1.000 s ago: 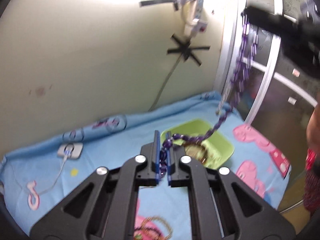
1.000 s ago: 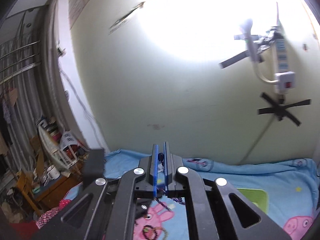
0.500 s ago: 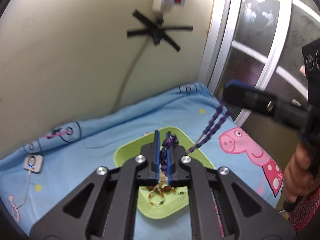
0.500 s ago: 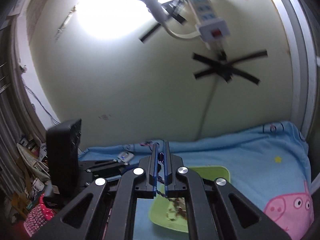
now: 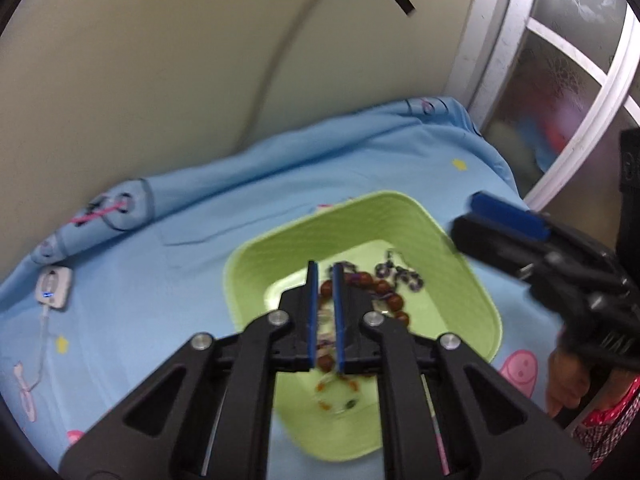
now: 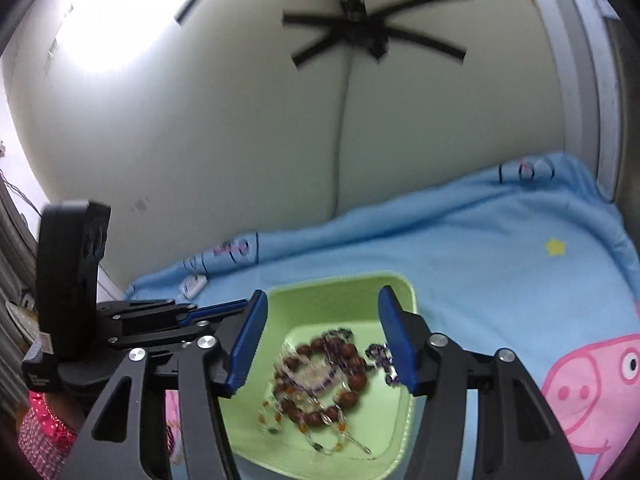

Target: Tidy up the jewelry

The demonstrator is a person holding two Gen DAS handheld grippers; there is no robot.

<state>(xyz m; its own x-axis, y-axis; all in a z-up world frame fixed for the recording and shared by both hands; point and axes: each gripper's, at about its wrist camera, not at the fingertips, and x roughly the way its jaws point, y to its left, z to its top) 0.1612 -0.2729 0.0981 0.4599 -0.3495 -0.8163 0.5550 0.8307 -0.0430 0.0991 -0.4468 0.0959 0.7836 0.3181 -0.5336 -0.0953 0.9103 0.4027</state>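
Note:
A light green tray [image 5: 460, 280] [image 6: 332, 296] lies on the blue cartoon sheet. In it lie a brown bead bracelet [image 6: 352, 380] [image 5: 394, 302], a purple chain necklace [image 6: 380, 354] [image 5: 402, 276] and an amber bead strand [image 6: 280, 420] [image 5: 336, 396]. My left gripper [image 5: 323, 276] hovers over the tray, its jaws a narrow gap apart with nothing held. My right gripper [image 6: 322, 308] is wide open over the tray, empty. It also shows in the left wrist view [image 5: 504, 216] at the right.
A white charger with cable [image 5: 52, 286] lies on the sheet [image 5: 160, 280] at the left. The wall with a taped cable stands behind the bed. A window frame [image 5: 560, 128] is at the right. Clutter shows at the far left [image 6: 16, 312].
Both grippers have dropped toward the tray. The right gripper has opened and the left has loosened; the purple necklace they held stretched between them now lies in the tray.

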